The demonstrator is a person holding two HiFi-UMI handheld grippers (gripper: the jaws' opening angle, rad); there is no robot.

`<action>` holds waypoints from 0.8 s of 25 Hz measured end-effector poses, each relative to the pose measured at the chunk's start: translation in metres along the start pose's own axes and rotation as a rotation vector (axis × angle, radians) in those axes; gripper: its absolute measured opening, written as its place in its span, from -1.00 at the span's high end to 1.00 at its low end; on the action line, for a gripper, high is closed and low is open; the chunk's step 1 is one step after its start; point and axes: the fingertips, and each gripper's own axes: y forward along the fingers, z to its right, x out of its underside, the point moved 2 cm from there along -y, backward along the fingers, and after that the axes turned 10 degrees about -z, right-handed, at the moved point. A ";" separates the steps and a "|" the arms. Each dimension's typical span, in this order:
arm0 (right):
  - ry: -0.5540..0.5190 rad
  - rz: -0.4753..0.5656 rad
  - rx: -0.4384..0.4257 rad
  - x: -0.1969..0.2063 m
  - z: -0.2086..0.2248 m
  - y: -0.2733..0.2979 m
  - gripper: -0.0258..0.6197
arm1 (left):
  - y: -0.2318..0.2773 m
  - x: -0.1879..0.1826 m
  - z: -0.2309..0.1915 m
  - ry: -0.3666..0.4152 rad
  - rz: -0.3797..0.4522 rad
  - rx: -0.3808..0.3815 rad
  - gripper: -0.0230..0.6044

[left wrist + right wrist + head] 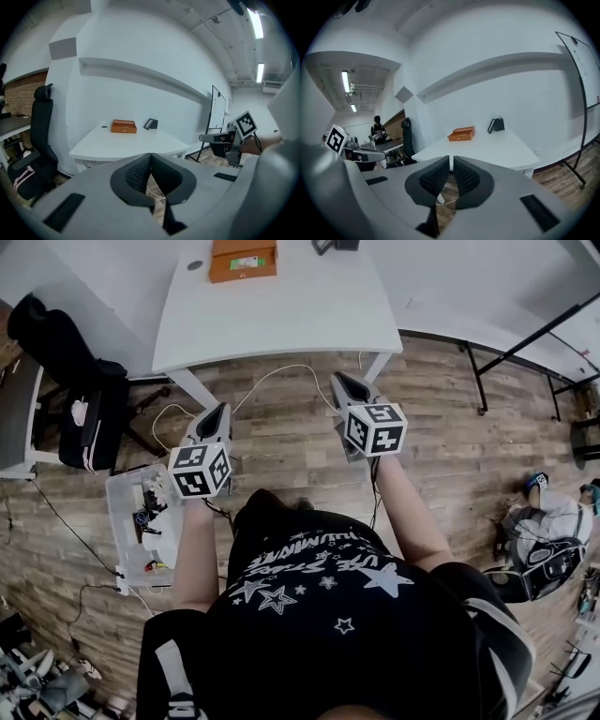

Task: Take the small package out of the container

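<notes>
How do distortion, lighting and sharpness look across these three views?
Head view: strong fisheye bows the white table; even light, sharp. Left gripper view: dark round vignette, ceiling lights blown out at upper right. Right gripper view: same vignette, whiteboard frame curved.

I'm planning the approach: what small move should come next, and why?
Probably carry the left gripper and the right gripper forward toward the orange box on the white table. Both are shut and empty, over the wooden floor short of the table's edge, so the box looks out of reach.
</notes>
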 end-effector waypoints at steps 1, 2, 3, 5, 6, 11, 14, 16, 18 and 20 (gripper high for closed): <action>0.004 -0.001 -0.004 -0.001 0.000 0.004 0.74 | 0.002 0.000 -0.002 -0.001 -0.004 -0.002 0.86; 0.007 -0.003 -0.008 -0.002 0.000 0.008 0.74 | 0.003 0.000 -0.004 -0.001 -0.008 -0.003 0.86; 0.007 -0.007 -0.009 -0.002 0.000 0.012 0.74 | 0.006 0.000 -0.007 -0.002 -0.010 -0.004 0.87; 0.007 -0.017 -0.006 -0.002 0.001 0.022 0.74 | 0.013 -0.002 -0.016 -0.007 -0.010 -0.001 0.86; 0.007 -0.020 -0.003 -0.004 0.002 0.028 0.74 | 0.018 -0.004 -0.022 -0.009 -0.008 0.001 0.86; 0.005 -0.030 0.029 -0.020 0.017 0.067 0.74 | 0.057 -0.029 -0.058 -0.016 0.008 0.014 0.86; 0.009 -0.027 0.038 -0.039 0.026 0.098 0.74 | 0.086 -0.046 -0.082 -0.005 0.002 0.028 0.86; 0.016 -0.012 0.028 -0.054 0.029 0.122 0.74 | 0.107 -0.059 -0.100 0.000 -0.003 0.039 0.86; 0.022 -0.007 0.024 -0.071 0.032 0.151 0.74 | 0.129 -0.074 -0.120 -0.004 -0.004 0.052 0.86; 0.019 -0.012 0.026 -0.087 0.033 0.180 0.74 | 0.149 -0.088 -0.141 -0.005 -0.009 0.063 0.86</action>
